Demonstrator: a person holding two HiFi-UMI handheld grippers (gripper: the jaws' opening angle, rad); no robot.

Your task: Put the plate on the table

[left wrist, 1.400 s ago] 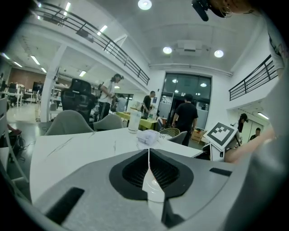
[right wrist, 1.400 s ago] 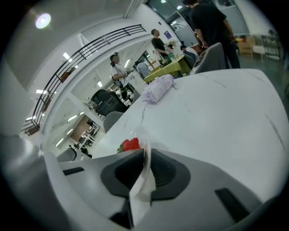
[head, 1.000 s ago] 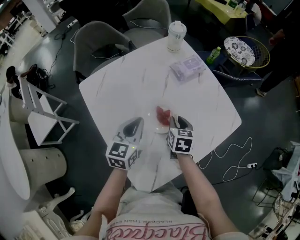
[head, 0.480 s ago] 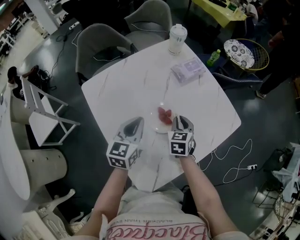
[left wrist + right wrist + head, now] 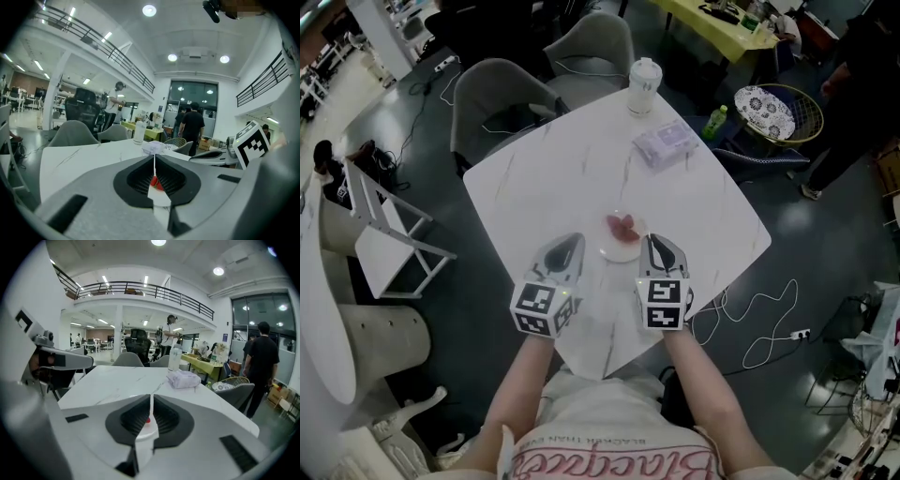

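Two grey shell chairs, one (image 5: 502,89) beside the other (image 5: 595,42), stand at the far-left edge of the single square white marble-topped table (image 5: 544,178). Over the table's near part is the left gripper (image 5: 575,242), its two jaws pressed together to a thin slit with nothing between them. To its right, one small round white plate (image 5: 623,247) bearing red pieces (image 5: 622,226) lies flat on the table. The right gripper (image 5: 653,241) is just beside the plate's right rim, its jaws likewise closed and empty. Farther back stand one white lidded cup (image 5: 644,80) and one pale plastic-wrapped packet (image 5: 666,143).
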